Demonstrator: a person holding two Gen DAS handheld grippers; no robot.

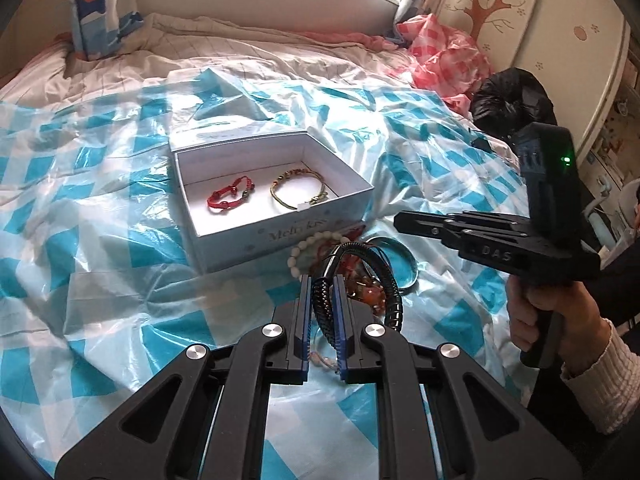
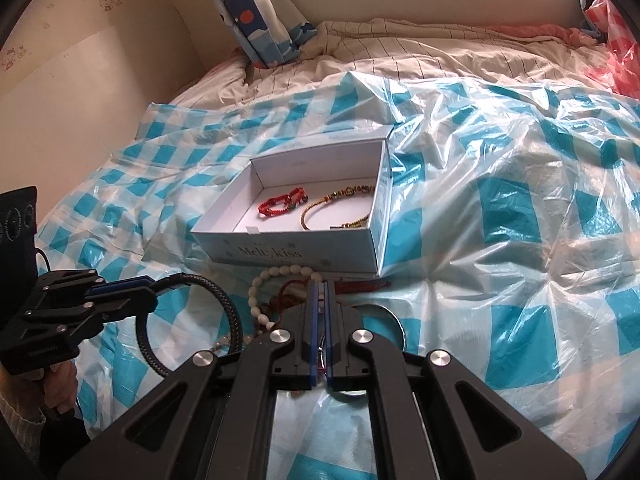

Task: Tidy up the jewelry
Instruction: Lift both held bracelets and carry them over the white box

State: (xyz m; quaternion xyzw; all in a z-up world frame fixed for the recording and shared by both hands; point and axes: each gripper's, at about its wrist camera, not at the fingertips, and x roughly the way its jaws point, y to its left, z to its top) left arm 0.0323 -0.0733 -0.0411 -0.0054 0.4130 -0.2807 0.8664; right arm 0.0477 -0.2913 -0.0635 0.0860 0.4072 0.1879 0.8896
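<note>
A bed [image 2: 400,52] with a beige striped quilt is covered by a crinkled blue-and-white checked plastic sheet [image 2: 500,208]; a curtain [image 2: 256,8] hangs by the wall behind. The left gripper [image 1: 323,280] has its fingers clamped on a black braided bracelet [image 1: 384,280], lifted just above the sheet. The right gripper [image 2: 321,286] has its fingers nearly together, and whether they pinch anything cannot be told. An open white box [image 1: 280,236] holds 2 pieces, a red bracelet [image 1: 228,196] and a gold bracelet [image 1: 298,190]. Just before it lie a white bead bracelet [image 2: 260,300], a teal bangle [image 1: 400,252] and amber beads [image 1: 368,292] in a heap.
</note>
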